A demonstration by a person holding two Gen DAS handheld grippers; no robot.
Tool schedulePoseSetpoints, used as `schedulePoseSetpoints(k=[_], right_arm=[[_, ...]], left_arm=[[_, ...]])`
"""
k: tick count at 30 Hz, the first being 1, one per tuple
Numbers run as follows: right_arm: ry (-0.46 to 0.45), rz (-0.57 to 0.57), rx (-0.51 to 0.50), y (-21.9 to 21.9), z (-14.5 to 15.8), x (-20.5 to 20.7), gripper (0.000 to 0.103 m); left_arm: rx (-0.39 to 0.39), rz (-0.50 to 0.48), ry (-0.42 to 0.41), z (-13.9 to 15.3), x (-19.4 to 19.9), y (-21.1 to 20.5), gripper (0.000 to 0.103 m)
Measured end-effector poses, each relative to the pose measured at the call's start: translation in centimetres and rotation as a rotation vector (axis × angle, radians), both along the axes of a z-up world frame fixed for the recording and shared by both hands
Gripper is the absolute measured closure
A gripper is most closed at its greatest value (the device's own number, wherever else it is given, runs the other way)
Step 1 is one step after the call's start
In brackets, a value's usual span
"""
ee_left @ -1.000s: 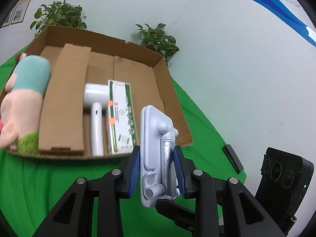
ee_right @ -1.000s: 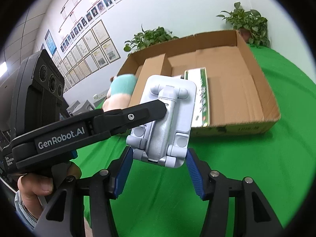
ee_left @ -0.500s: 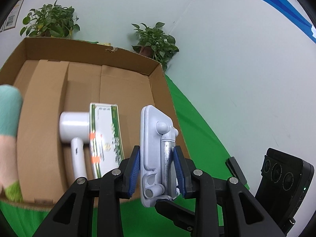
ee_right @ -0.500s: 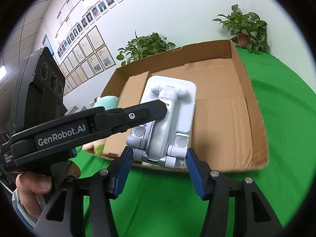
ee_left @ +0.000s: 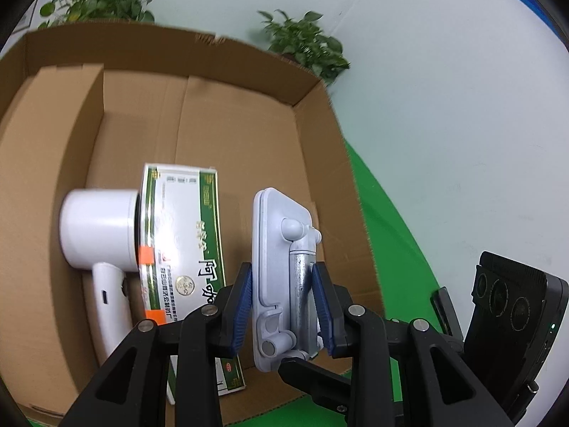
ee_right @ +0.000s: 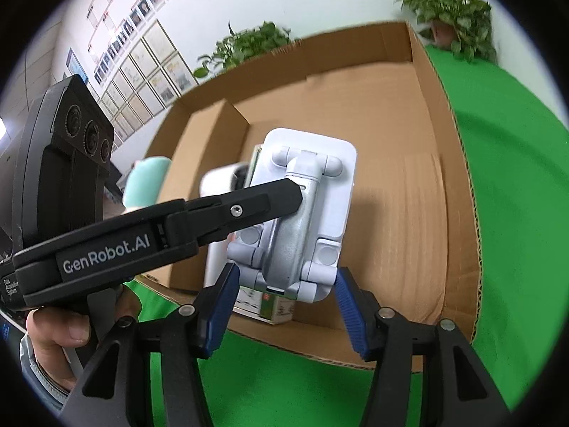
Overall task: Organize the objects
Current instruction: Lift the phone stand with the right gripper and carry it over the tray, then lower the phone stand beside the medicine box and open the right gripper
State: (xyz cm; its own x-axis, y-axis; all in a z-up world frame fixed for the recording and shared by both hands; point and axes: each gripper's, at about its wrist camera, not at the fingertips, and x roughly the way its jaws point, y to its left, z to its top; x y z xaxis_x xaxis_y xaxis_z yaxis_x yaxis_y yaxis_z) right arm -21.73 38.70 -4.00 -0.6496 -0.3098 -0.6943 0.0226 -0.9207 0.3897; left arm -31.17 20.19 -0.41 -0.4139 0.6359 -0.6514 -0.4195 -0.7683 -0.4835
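A pale blue-white folding phone stand [ee_left: 281, 249] is held edge-on in my left gripper [ee_left: 281, 270], whose blue pads are shut on its plate and metal arm. In the right wrist view the same stand [ee_right: 313, 192] shows its back. My right gripper [ee_right: 286, 274] has its pads against the two lower corners, while a finger of the left gripper [ee_right: 249, 206] presses on it from the left. The stand hangs over the near right part of an open cardboard box [ee_left: 249, 67].
In the box lie a green-and-white carton [ee_left: 185, 249] and a white hair dryer [ee_left: 99, 227], left of the stand. A cardboard divider [ee_left: 46, 163] stands further left, with a plush toy [ee_right: 145, 181] behind it. Green cloth [ee_right: 505, 178] covers the table. Potted plants [ee_left: 306, 46] stand behind the box.
Both grippers have carried the stand forward, over the box's near wall. The box now fills both views, and the plush toy has slid out of the left wrist view.
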Motion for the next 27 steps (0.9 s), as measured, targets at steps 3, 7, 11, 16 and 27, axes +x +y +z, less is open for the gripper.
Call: schedulePoseSetpoints(k=[3, 7, 11, 16, 27], right_arm=[[-0.029, 0.013, -0.008, 0.5, -0.6, -0.3, 0.049], [-0.079, 0.022, 0.007, 0.8, -1.6, -0.8, 0.049], [-0.125, 0.029, 0.017, 0.9, -2.6, -0.9, 0.049], [-0.154, 0.045, 0.056, 0.5, -2.9, -1.0, 0.049], [-0.17, 0.033, 0.114, -0.3, -2.7, -0.9, 0.069]], left_arm=[[-0.019, 0.005, -0.014, -0.9, -0.5, 0.7, 0.073], [-0.039, 0.004, -0.042, -2.1, -0.5, 1.2, 0.073], [-0.071, 0.006, -0.057, -3.0, -0.3, 2.0, 0.073], [-0.106, 0.007, -0.07, -3.7, -0.2, 2.4, 0.073], [-0.164, -0.013, -0.088, -4.8, 0.1, 2.7, 0.089]])
